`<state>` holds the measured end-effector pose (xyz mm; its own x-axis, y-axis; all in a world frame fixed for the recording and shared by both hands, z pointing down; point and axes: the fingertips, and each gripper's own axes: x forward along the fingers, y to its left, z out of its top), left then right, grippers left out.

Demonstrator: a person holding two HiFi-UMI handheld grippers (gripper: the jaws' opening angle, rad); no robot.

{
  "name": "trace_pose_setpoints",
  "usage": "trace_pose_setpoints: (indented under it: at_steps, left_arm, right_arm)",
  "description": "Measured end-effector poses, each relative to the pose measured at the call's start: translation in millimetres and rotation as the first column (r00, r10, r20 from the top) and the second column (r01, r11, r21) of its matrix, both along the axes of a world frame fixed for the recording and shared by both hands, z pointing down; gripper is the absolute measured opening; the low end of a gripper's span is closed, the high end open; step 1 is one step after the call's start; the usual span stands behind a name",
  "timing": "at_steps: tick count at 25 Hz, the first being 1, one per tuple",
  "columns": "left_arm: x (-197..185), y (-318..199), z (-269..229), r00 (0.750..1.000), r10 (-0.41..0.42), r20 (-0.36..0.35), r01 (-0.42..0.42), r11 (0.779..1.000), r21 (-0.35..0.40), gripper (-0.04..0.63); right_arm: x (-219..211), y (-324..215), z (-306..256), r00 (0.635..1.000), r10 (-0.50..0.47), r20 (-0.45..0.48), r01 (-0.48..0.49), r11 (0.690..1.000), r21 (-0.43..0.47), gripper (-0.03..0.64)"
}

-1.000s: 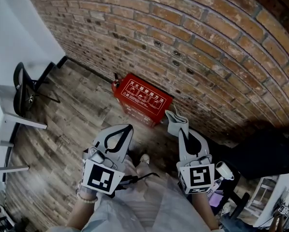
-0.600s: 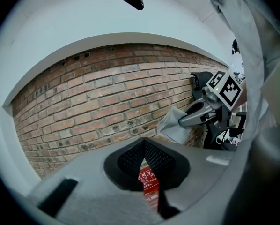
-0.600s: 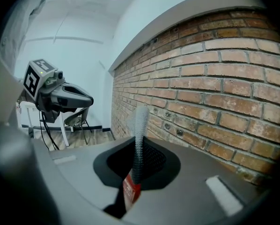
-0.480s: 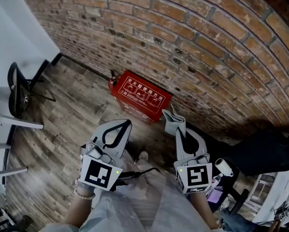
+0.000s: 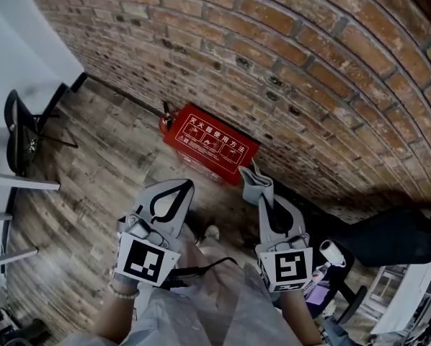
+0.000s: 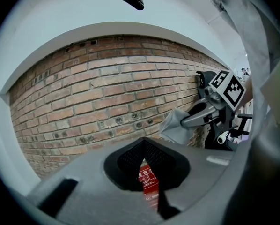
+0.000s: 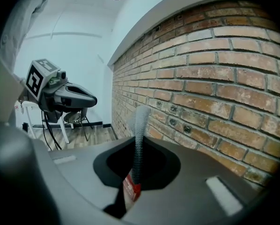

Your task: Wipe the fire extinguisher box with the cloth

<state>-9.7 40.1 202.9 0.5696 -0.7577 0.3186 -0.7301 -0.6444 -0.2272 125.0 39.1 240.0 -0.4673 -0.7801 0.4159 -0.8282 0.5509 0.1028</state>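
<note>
- Head view: looking steeply down on a red fire extinguisher box (image 5: pixel 212 144), set on the wooden floor (image 5: pixel 93 179) at the foot of the brick wall (image 5: pixel 295 63).
- Holding the left tongs (image 5: pixel 179 186) out short of the box, over the floor, tips pressed together on nothing.
- Gripping a grey cloth (image 5: pixel 253 182) in the right tongs (image 5: pixel 262 199), up by the box's right end. Touching it or not? Impossible to tell from here.
- Off at the far left, a black chair (image 5: pixel 17 132), well apart from the action.
- Left gripper view: staring along closed jaws, meeting at a point, with nothing caught between.
- Catching a sliver of the red box through the gap beneath the tips, brick wall filling the rest.
- Over on the right, spotting the right tongs with the cloth bunched at the nose.
- Right gripper view: clamped tight on the cloth, a thin grey strip standing upright between the jaws.
- Just below it, a peek of the red box; brick close on the right.
- At the left, the left tongs side-on with a marker cube (image 7: pixel 39 76) on the back, tips together, floor beyond.
</note>
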Motion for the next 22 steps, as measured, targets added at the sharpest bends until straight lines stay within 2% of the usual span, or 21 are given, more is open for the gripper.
trace_pose_setpoints:
  at_steps: [14, 22]
  left_arm:
    - [-33, -50, 52, 1.0, -0.005, 0.023, 0.006, 0.999, -0.051, -0.003]
    - [-57, -71, 87, 1.0, -0.011, 0.004, 0.011, 0.996, -0.089, -0.003]
  right_arm:
    - [-43, -60, 44, 0.998, -0.057, -0.025, 0.056, 0.998, -0.022, 0.018]
    - [-83, -95, 81, 0.997, -0.074, -0.022, 0.074, 0.997, -0.035, 0.018]
